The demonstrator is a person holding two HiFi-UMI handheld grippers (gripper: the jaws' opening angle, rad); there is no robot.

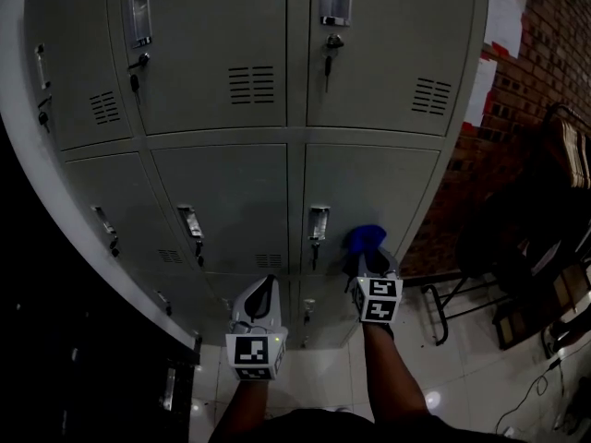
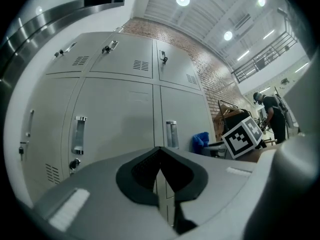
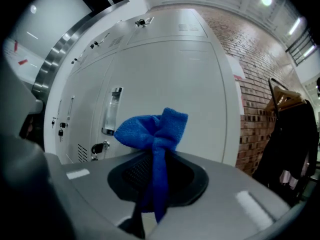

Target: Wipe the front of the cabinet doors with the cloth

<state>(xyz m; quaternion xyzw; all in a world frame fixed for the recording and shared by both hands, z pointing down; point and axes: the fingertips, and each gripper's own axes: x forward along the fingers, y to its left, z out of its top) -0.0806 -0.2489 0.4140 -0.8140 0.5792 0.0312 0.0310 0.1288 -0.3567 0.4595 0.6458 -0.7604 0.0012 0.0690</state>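
Right gripper (image 3: pixel 155 171) pinches crumpled blue microfibre cloth (image 3: pixel 152 129), bunch foremost toward grey metal cabinet door (image 3: pixel 175 84); left gripper (image 2: pixel 160 171), closed and empty, sits farther off.

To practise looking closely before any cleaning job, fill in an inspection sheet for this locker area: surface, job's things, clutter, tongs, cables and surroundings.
Surface: grey metal cabinet doors, all shut; small keys hang in the upper locks.
Job's things: blue terry cloth, bunched, by a right-hand door; whether it touches the door cannot be told.
Clutter: dark metal chair frame beside the cabinet.
Tongs: left tongs shut and empty; right tongs shut on the cloth.
Cables: thin pale cable on the tiled floor.
Surroundings: red brick wall; a person far off.
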